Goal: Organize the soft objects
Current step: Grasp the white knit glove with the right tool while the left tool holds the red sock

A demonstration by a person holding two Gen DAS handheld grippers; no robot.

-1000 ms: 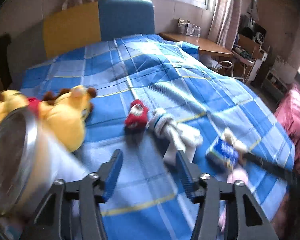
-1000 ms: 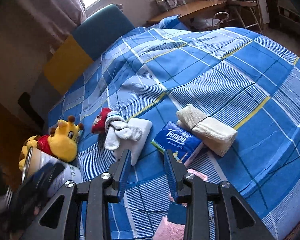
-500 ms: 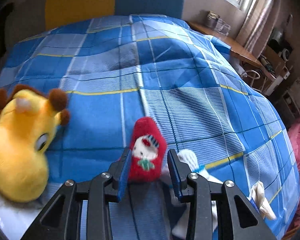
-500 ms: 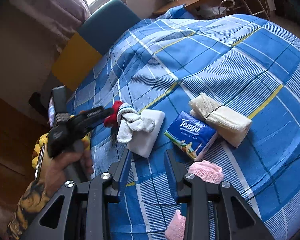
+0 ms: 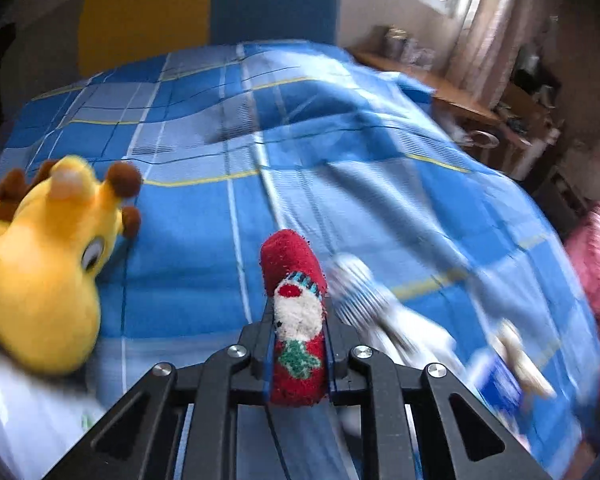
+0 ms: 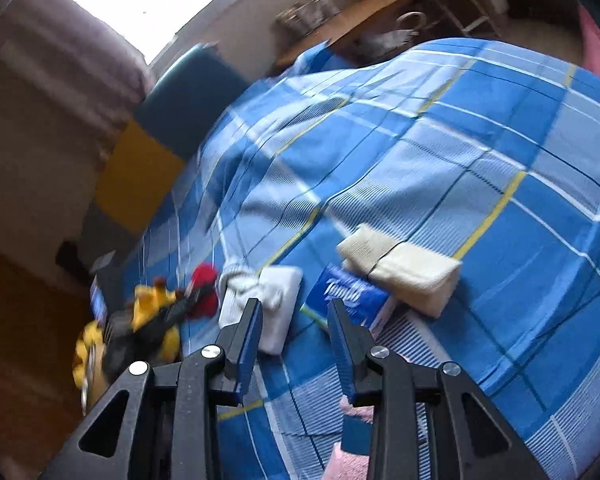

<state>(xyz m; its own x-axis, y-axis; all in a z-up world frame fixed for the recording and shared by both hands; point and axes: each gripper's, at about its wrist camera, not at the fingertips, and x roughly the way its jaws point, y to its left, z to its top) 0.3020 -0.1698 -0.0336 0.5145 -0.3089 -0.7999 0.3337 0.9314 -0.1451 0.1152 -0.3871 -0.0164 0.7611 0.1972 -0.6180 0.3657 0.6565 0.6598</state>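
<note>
My left gripper (image 5: 298,316) is shut on a red Santa sock (image 5: 296,320), which stands up between its fingers above the blue checked bedspread (image 5: 340,184). The sock also shows in the right wrist view (image 6: 204,292), held by the left gripper. A yellow giraffe plush (image 5: 48,256) lies to the left. A white-and-blue sock (image 5: 360,292) lies just right of the held sock. My right gripper (image 6: 296,312) is open and empty, above a white folded cloth (image 6: 278,312) and a blue Tempo tissue pack (image 6: 348,296). A cream rolled towel (image 6: 404,268) lies beyond.
A pink fluffy item (image 6: 352,412) lies under my right gripper. A yellow and blue headboard (image 5: 204,20) stands at the bed's far end. A wooden desk (image 5: 440,84) with clutter is to the right. A pink blanket (image 5: 596,280) sits at the bed's right edge.
My left gripper moved in onto the red sock, closed on it and lifted it. My right gripper tilted and shifted slightly, staying open.
</note>
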